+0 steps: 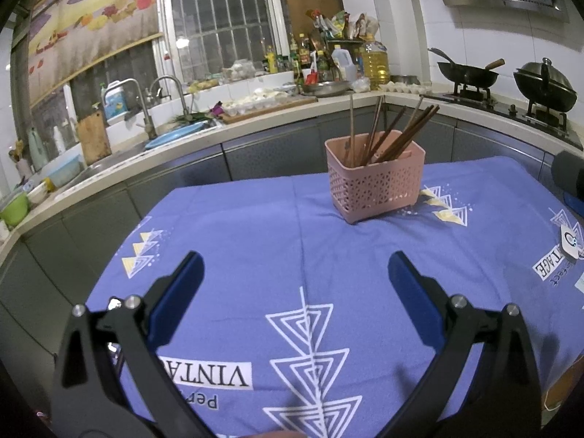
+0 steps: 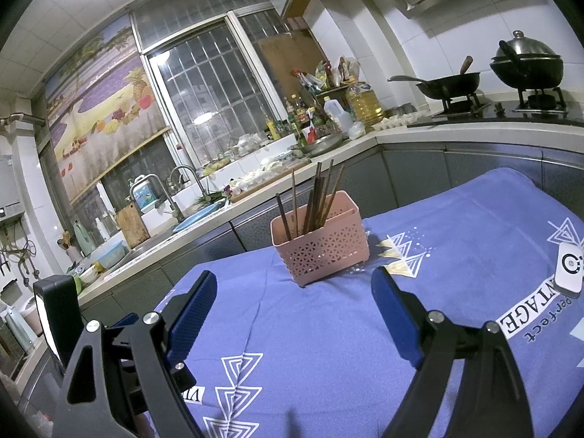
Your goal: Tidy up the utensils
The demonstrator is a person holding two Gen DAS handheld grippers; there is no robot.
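Observation:
A pink perforated utensil basket [image 1: 376,179] [image 2: 321,241] stands upright on the blue patterned tablecloth [image 1: 255,241] [image 2: 456,226]. Several brown chopsticks [image 1: 390,135] [image 2: 317,197] lean inside it. My left gripper [image 1: 295,266] hovers over the cloth well short of the basket, its blue pads wide apart with nothing between them. My right gripper [image 2: 294,284] is also open and empty, with the basket just beyond its fingertips. In the right wrist view, the other gripper's black body [image 2: 54,314] shows at the left edge.
A small white device [image 1: 571,239] [image 2: 569,270] lies on the cloth at the right. Behind the table runs a kitchen counter [image 1: 255,120] with a sink, bottles and eggs. Two black woks [image 1: 471,71] [image 2: 525,62] sit on the stove at the right.

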